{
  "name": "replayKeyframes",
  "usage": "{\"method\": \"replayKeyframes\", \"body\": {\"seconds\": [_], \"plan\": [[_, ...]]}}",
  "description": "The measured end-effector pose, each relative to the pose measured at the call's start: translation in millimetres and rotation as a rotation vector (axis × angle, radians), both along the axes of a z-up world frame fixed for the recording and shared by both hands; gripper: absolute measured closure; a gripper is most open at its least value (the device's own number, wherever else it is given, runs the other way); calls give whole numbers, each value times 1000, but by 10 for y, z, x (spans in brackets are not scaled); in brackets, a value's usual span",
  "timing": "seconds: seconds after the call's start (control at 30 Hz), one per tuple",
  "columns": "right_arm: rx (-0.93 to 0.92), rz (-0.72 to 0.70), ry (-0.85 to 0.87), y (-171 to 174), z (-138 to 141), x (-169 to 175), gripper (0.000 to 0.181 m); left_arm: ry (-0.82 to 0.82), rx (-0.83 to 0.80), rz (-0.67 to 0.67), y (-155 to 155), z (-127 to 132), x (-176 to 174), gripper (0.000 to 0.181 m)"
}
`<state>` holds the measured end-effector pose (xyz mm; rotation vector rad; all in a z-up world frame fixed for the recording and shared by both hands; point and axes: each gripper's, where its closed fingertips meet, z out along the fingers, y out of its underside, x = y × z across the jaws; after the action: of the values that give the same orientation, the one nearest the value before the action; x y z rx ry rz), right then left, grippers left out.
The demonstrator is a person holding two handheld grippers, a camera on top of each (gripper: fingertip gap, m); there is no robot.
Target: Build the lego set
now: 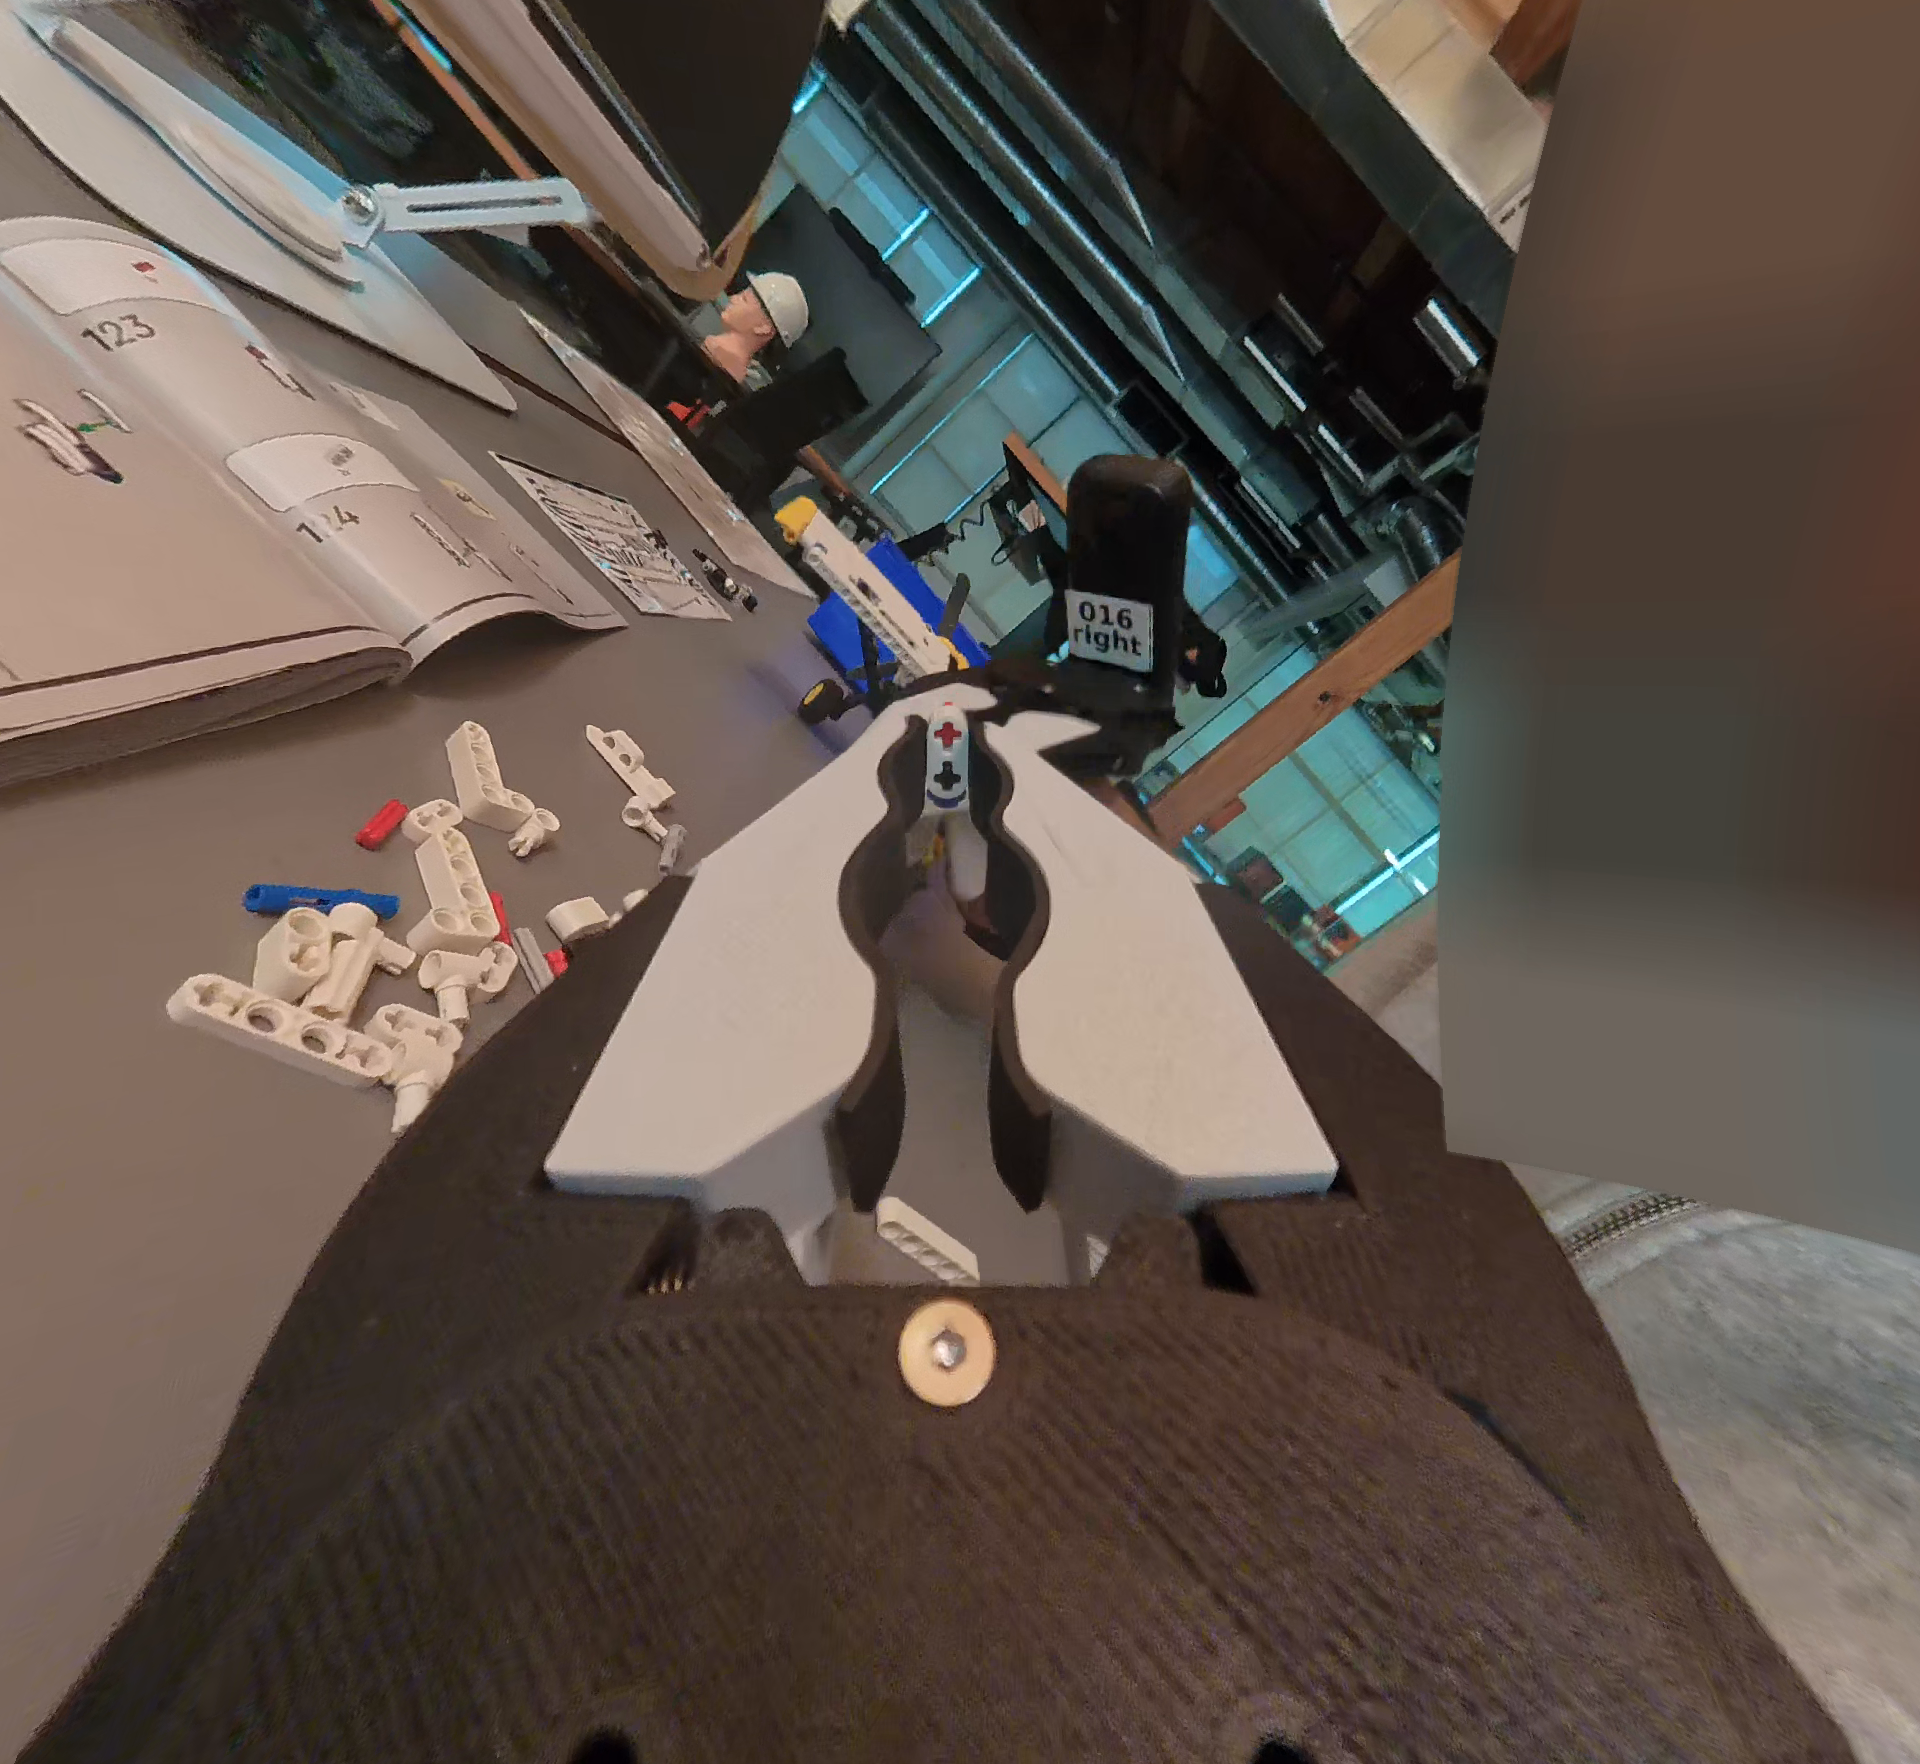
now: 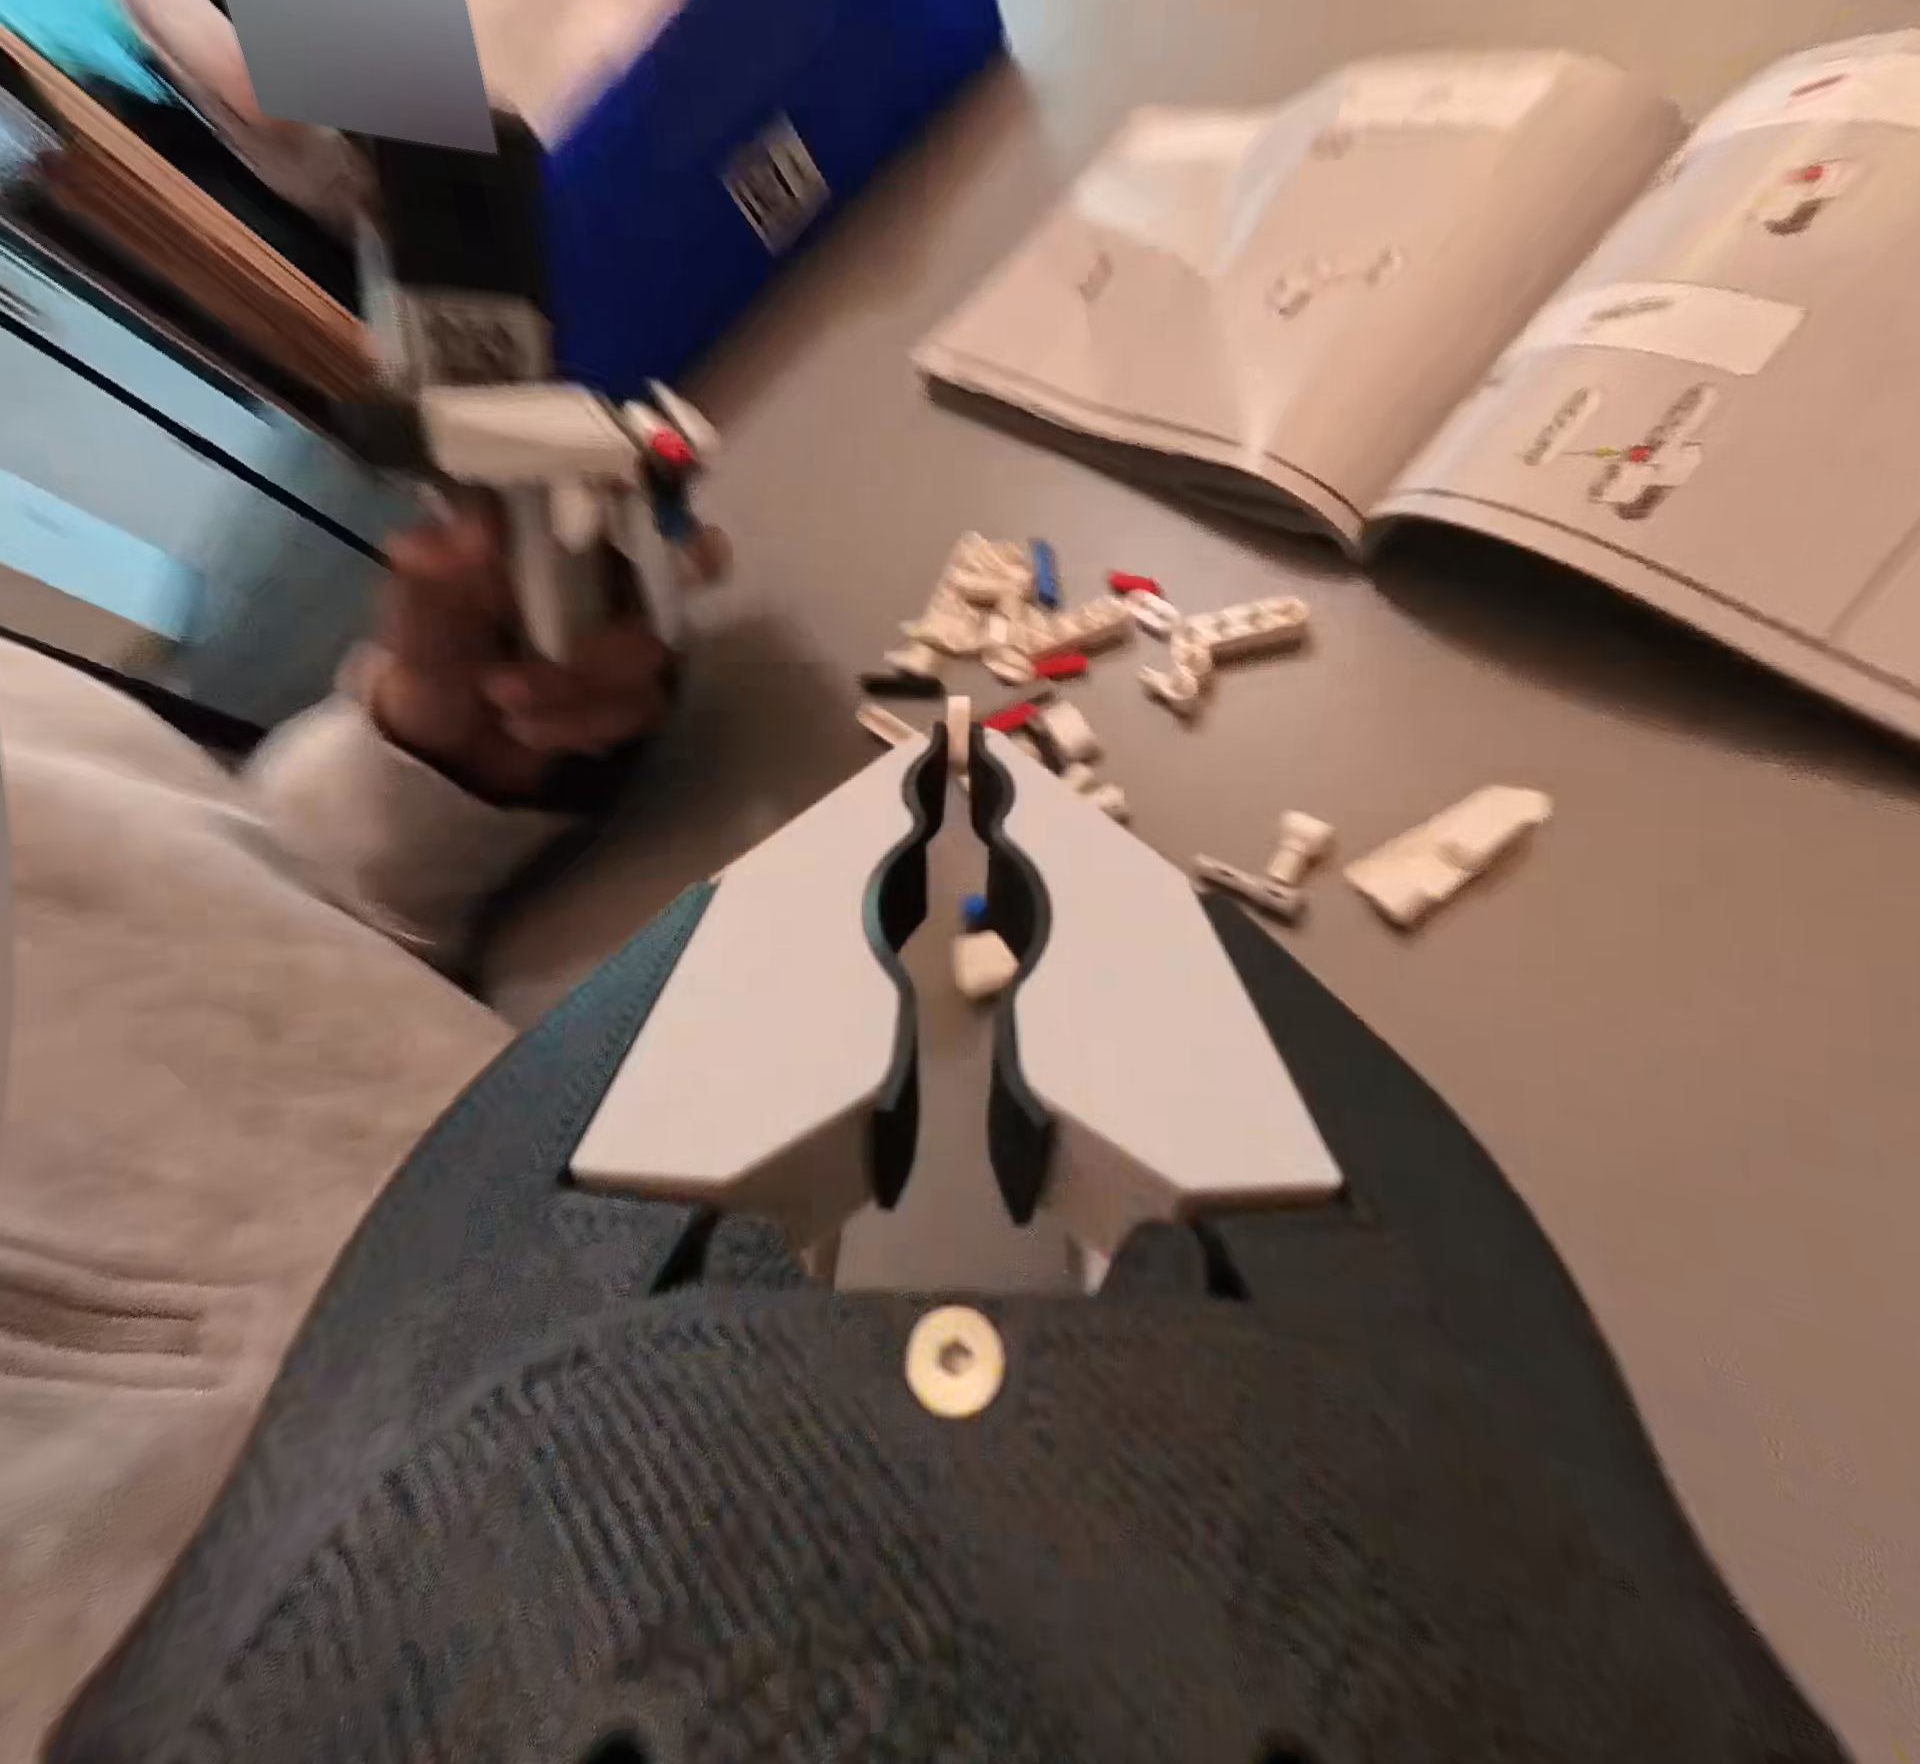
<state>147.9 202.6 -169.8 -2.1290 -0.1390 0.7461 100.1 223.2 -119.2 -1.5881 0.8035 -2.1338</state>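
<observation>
Left gripper [image 1: 948, 743] clamped on a white beam [image 1: 948, 764] with red and black pins, raised off the table [image 1: 208, 1247]. Right gripper [image 2: 958, 727] pinching a thin white piece [image 2: 957, 715] at its tips. Loose parts [image 2: 1049, 634] just beyond it; booklet [image 2: 1455, 343] farther right.

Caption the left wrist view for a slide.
Left claw clamps a small white Lego assembly above the grey table, loose white pieces and an open instruction booklet at left.

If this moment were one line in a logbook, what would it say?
left hand-held gripper: shut on white beam with red and black pins | right hand-held gripper: shut on thin white piece | loose white pieces: on grey table
</observation>
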Motion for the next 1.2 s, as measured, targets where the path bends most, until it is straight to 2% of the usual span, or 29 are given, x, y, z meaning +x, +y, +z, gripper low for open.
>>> {"method": "replayKeyframes", "body": {"seconds": [0.1, 0.3, 0.4, 0.57, 0.73, 0.9, 1.07, 1.2], "plan": [[43, -18, 211, -53, 200, -53, 179, 25, 56, -25, -106, -26, 45, 176], [103, -3, 345, -233, 387, -163, 179, 26, 102, -84, -280, -21, 87, 176], [173, -5, 380, -303, 508, -198, 179, 35, 133, -111, -370, -34, 112, 176], [238, -15, 342, -376, 577, -245, 180, 36, 163, -111, -409, -29, 123, 176], [161, -22, 288, -407, 448, -268, 179, 51, 306, -90, -482, -33, 129, 176], [19, 2, 286, -528, 281, -233, 179, 82, 633, -74, -703, -99, 151, 176], [-201, 90, 254, -832, 25, -203, 179, 132, 839, -206, -1050, -319, 179, 175], [-334, 150, 215, -1053, -175, -200, 179, 157, 997, -215, -1167, -415, 207, 175]]}}
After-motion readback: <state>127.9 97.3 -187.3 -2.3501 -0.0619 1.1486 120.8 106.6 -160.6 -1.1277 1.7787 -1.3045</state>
